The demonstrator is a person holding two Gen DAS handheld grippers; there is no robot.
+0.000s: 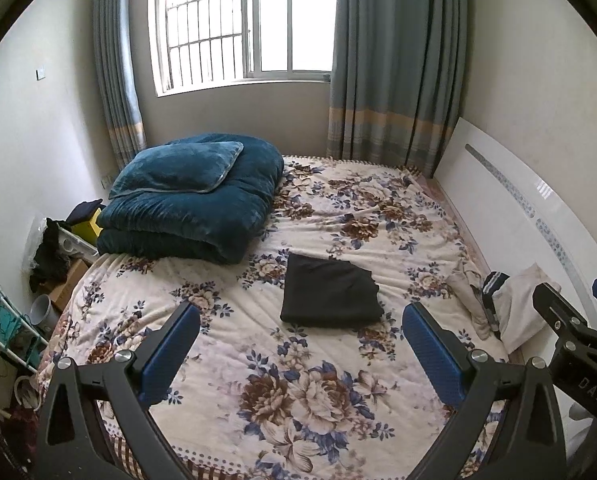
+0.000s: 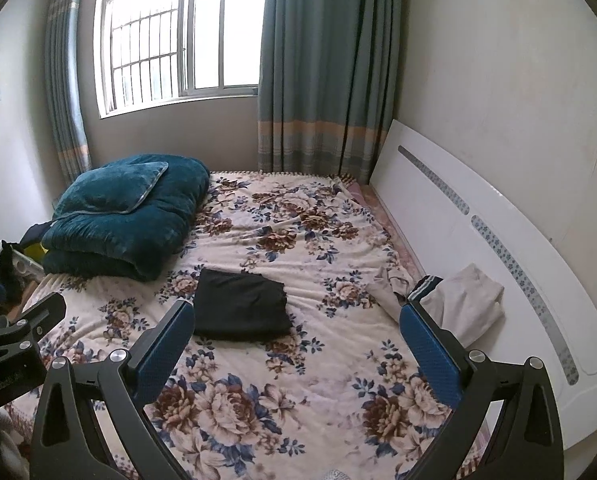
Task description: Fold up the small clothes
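Left gripper (image 1: 300, 344): jaws spread wide, nothing between the two blue pads, held above the near part of the bed. Right gripper (image 2: 296, 346): same state, spread and empty, to the right of the left one; each tool shows at the edge of the other's view.

Bed cover (image 1: 378, 216): one, cream with brown and blue flowers, lightly wrinkled toward the headboard side.

Clothes on bed, count 2:
- One black garment (image 1: 330, 294), folded into a flat rectangle, lying mid-bed, apart from both grippers.
- One cream garment (image 2: 464, 300) with dark striped trim, crumpled, unfolded, at the right edge of the bed against the white headboard (image 2: 478, 200).

Bedding, far left corner: one teal quilt (image 1: 202, 216), folded thick, with one teal pillow (image 1: 178, 170) resting on top.

Background: one barred window (image 1: 234, 20), two blue-grey curtains (image 1: 394, 60), one either side. Clutter on the floor left of the bed; items not distinguishable.
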